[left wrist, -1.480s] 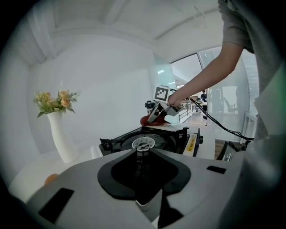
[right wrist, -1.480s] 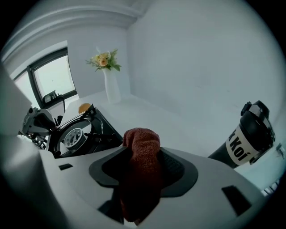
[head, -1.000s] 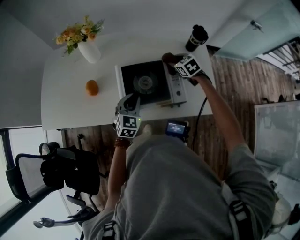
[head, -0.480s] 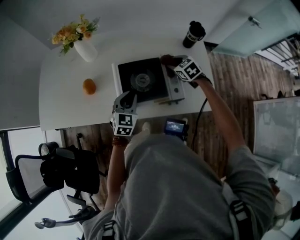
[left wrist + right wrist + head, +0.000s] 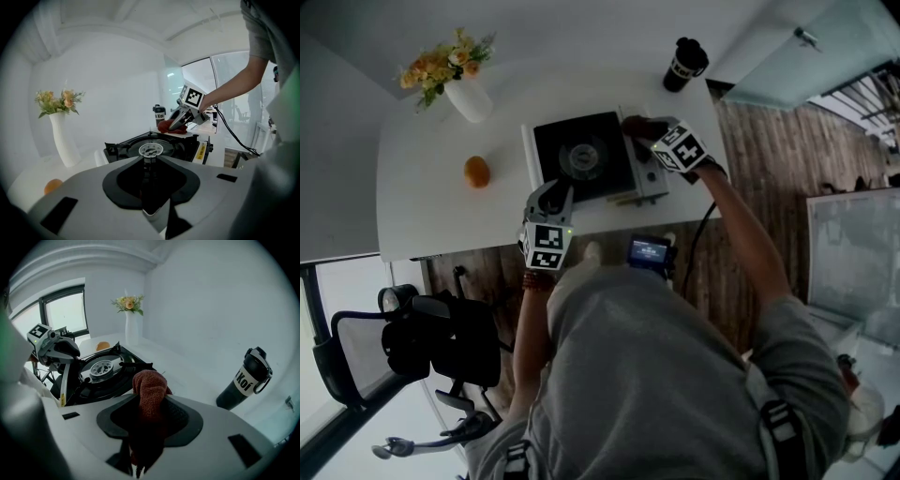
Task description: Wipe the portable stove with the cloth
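Mid-wipe, by the look of it. Gripping a bunched rust-red terry cloth [image 5: 149, 389] between the fingers of the right gripper [image 5: 654, 134], clamped on its middle with a rounded wad poking out past the tips. Pressing that wad, as far as the head view tells, onto the far right corner of the black-topped, silver-sided portable gas stove [image 5: 598, 159], on the silver panel beside the round burner [image 5: 101, 367] and not on the black top itself. All set on the white desk [image 5: 431, 211], with a black lidded bottle [image 5: 684, 64] beyond the stove's far right corner, and an orange fruit [image 5: 476, 172] and a white vase of yellow flowers [image 5: 471, 98] well apart to the left.

Hovering at the stove's near left edge with the left gripper [image 5: 558, 195], fingers pressed together on nothing, aimed across the burner and not visibly touching the stove.

Judging by where the cloth lies, only the right-hand panel in hand, with the black top and burner surround left to do. Next, calling for a firm downward press and a drag of the cloth leftward over the black top, lifting over the raised pan supports to keep the terry from snagging. Worth bracing the near left edge with the closed left gripper, since a light stove on a smooth desk may slide under the push.
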Demonstrator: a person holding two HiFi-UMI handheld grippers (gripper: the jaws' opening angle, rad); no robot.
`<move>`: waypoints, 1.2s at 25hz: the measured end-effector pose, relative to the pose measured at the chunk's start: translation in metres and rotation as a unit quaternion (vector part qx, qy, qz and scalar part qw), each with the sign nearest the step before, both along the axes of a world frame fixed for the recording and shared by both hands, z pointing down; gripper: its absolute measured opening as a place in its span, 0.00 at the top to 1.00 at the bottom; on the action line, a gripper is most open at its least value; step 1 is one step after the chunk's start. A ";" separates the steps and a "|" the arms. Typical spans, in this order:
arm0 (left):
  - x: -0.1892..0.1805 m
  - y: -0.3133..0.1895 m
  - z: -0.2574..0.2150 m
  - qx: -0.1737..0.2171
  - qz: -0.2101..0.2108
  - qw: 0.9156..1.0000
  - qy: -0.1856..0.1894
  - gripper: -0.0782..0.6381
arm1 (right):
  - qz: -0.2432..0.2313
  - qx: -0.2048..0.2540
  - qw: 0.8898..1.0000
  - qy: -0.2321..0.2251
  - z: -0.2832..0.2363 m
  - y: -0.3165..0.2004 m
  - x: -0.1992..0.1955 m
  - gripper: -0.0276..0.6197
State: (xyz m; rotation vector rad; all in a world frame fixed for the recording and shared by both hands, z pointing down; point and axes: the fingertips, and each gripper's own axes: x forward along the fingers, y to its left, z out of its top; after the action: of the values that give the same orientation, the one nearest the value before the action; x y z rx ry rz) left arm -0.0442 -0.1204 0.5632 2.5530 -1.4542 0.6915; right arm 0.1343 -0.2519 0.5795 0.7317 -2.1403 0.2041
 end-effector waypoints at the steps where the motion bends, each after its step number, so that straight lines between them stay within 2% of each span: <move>1: 0.000 0.000 0.001 -0.001 0.001 1.000 -0.003 0.75 | 0.000 -0.001 1.000 -0.001 0.000 0.003 0.001 0.71; 7: -0.001 0.000 0.003 0.001 -0.001 1.000 -0.021 0.75 | -0.007 0.000 1.000 -0.006 0.000 0.025 0.004 0.71; 23: -0.003 -0.005 0.006 -0.017 -0.008 1.000 -0.021 0.75 | -0.031 -0.002 0.999 -0.018 0.000 0.081 0.018 0.71; 28: -0.002 -0.003 0.008 -0.015 -0.005 0.999 -0.033 0.75 | -0.044 -0.012 0.999 -0.028 -0.002 0.098 0.017 0.71; 30: -0.002 -0.004 0.007 -0.016 -0.001 1.000 -0.025 0.75 | -0.050 -0.014 0.998 -0.033 -0.002 0.103 0.019 0.71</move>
State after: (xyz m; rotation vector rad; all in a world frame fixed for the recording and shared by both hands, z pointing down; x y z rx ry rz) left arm -0.0459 -0.1249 0.5707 2.5263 -1.4486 0.7780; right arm 0.1534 -0.1486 0.5775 0.6083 -2.2258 0.2072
